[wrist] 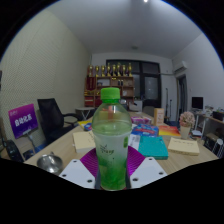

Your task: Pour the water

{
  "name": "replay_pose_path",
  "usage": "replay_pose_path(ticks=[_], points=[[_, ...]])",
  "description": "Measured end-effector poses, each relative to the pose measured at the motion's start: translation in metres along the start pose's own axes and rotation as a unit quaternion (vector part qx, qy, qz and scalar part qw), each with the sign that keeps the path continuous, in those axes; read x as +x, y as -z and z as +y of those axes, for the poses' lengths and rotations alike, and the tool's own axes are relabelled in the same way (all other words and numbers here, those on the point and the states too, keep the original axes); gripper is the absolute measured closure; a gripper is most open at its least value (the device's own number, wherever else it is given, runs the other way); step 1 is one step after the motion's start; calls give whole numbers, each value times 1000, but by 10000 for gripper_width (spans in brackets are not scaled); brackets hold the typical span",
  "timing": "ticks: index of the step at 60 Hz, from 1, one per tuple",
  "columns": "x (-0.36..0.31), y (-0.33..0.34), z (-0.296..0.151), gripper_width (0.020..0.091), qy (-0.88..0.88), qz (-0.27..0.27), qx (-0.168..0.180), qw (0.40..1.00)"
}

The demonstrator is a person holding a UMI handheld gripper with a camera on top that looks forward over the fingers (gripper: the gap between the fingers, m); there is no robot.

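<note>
**Green-capped bottle held upright between the gripper's fingers**

A clear plastic bottle (111, 140) with a green cap (110, 96) and a pale label is seen standing upright in the middle of the view, directly between the two fingers of the gripper (112, 165). The purple pads (134, 160) are pressed against the lower body of the bottle on either side, so the fingers are closed on it; no gap is seen between pad and bottle. The bottle's foot is hidden below the fingers, and it cannot be told whether it rests on the table.

Behind the bottle a cluttered table (70, 128) is spread out. A small metal bowl (49, 162) is set near the left finger. A teal notebook (153, 147) is laid just right of the bottle, with a yellow pad of paper (184, 146) beyond it. A purple sign (22, 122) is stood at the far left, beside a black office chair (50, 114). At the back of the room a shelf (112, 78) stocked with bottles and packages is seen against the wall.
</note>
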State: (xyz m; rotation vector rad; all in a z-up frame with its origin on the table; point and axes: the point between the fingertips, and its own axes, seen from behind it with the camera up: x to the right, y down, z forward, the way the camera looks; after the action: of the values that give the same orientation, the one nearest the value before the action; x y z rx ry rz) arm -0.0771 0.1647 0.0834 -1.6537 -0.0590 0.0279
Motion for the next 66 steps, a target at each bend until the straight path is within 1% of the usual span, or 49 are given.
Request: replay_pose_path(ticks=[3, 4, 7, 8, 9, 13, 14, 16, 18, 20, 24, 26, 27, 28, 31, 33, 36, 42, 44, 58, 66], points=[[8, -1, 12, 756, 2, 9, -16, 1000], [8, -3, 2, 752, -7, 8, -2, 1000], [12, -4, 3, 761, -15, 11, -9, 1000], [-5, -5, 14, 761, -18, 11, -10, 1000], [15, -2, 7, 759, -19, 7, -11, 1000], [16, -3, 8, 760, -16, 2, -12, 1000], [16, -3, 9, 738, -13, 1, -13, 1000], [15, -3, 9, 739, -7, 0, -14, 1000], [14, -2, 9, 697, -3, -1, -12, 1000], [11, 0, 6, 634, 0, -2, -13, 1000], [12, 3, 9, 560, 6, -3, -20, 1000], [13, 4, 15, 476, 12, -4, -35, 999], [6, 3, 16, 414, 13, -6, -42, 999], [11, 8, 17, 370, 14, -11, -47, 999], [7, 15, 17, 255, 11, -27, -53, 998], [6, 22, 15, 248, 5, -34, -54, 998], [1, 34, 12, 265, -1, -33, -53, 998], [15, 79, -5, 266, -1, -32, -39, 999], [7, 88, -11, 261, 0, -31, -34, 999], [-5, 233, -48, 263, -2, -70, -12, 997], [-6, 294, -52, 265, -8, -64, -1, 998]])
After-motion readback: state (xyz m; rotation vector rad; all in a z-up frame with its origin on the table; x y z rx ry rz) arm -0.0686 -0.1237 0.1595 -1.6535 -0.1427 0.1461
